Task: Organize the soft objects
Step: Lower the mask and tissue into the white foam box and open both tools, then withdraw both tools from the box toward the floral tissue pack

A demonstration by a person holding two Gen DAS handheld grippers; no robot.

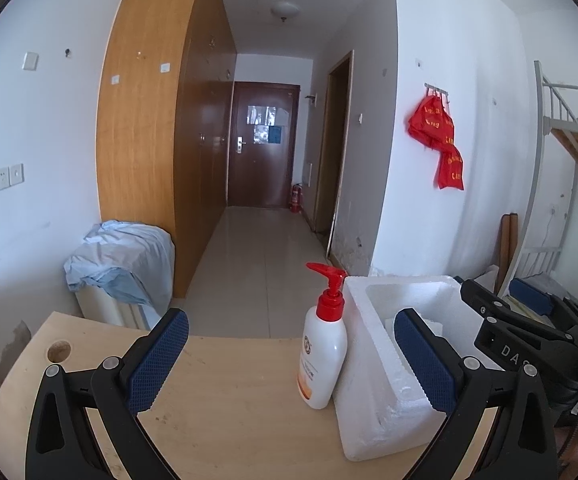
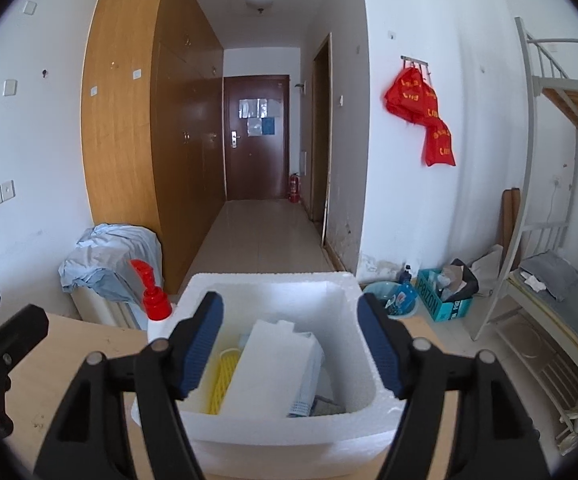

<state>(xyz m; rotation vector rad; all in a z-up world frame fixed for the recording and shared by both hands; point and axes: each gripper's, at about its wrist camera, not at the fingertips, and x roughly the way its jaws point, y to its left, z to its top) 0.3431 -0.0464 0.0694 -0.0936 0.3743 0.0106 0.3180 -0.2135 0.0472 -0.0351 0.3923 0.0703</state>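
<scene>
Both grippers spread over the wooden desk, holding nothing.

Left gripper (image 1: pixel 291 360) and right gripper (image 2: pixel 291 346) gape; the white foam box (image 2: pixel 341 360) holds a white folded cloth (image 2: pixel 273 364) beside a yellow mesh piece (image 2: pixel 223 376), left of it a red-capped white pump bottle (image 1: pixel 323 356).

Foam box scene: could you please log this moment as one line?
left tongs open, empty | right tongs open over foam box | box holds white pad, yellow mesh | bottle beside box

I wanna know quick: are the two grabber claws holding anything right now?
Left gripper: jaws open, holding nothing.
Right gripper: jaws open, holding nothing, above the white foam box.
</scene>
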